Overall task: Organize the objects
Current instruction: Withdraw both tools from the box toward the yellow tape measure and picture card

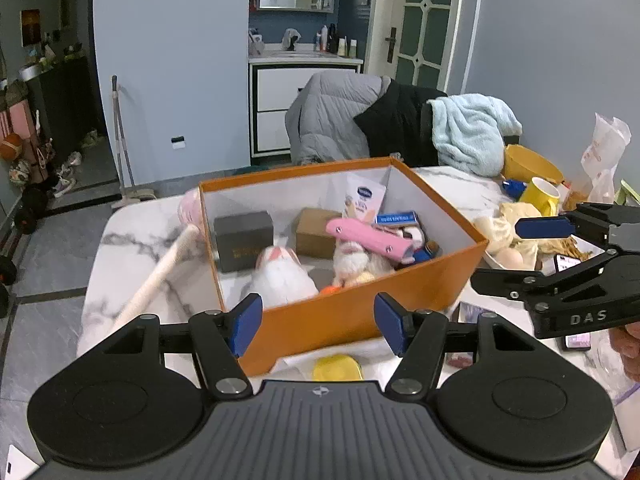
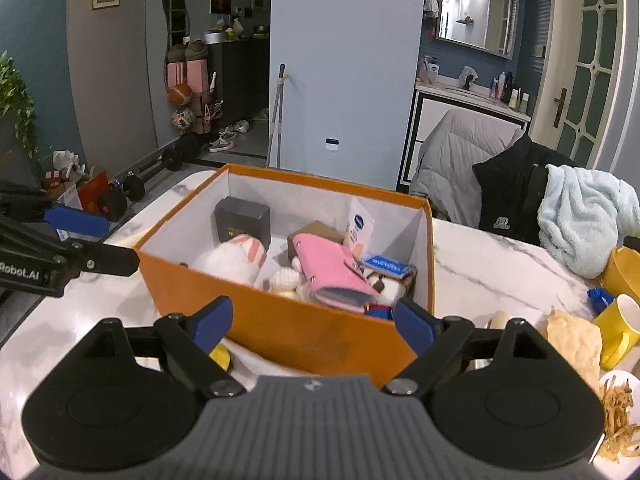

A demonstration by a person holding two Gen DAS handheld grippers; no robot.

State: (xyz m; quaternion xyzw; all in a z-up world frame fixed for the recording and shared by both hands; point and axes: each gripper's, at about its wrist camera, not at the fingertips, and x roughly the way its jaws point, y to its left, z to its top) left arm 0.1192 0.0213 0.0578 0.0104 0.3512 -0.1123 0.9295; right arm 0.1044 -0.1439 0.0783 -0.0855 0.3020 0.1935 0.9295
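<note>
An open orange box [image 1: 360,304] [image 2: 304,332] stands on the marble table. It holds a dark box [image 1: 243,240] [image 2: 242,219], a brown box [image 1: 316,232], a pink wallet [image 1: 370,238] [image 2: 332,272], a white plush rabbit [image 1: 282,276] [image 2: 232,260], a smaller plush toy [image 1: 352,264], a white tube [image 1: 364,200] [image 2: 360,226] and a blue packet [image 1: 396,218] [image 2: 387,266]. My left gripper [image 1: 318,322] is open and empty at the box's near wall. My right gripper [image 2: 312,322] is open and empty at the near wall too. Each also shows in the other's view, the right gripper [image 1: 516,256] and the left gripper [image 2: 104,240].
A wooden stick with a pink head [image 1: 160,276] lies left of the box. A small yellow object [image 1: 337,367] [image 2: 221,355] lies under my fingers. To the right are a yellow mug [image 1: 540,196] [image 2: 618,330], a yellow bowl [image 1: 530,164], food plates [image 2: 618,416] and a phone [image 1: 568,262]. Clothes-covered chairs [image 1: 400,124] stand behind.
</note>
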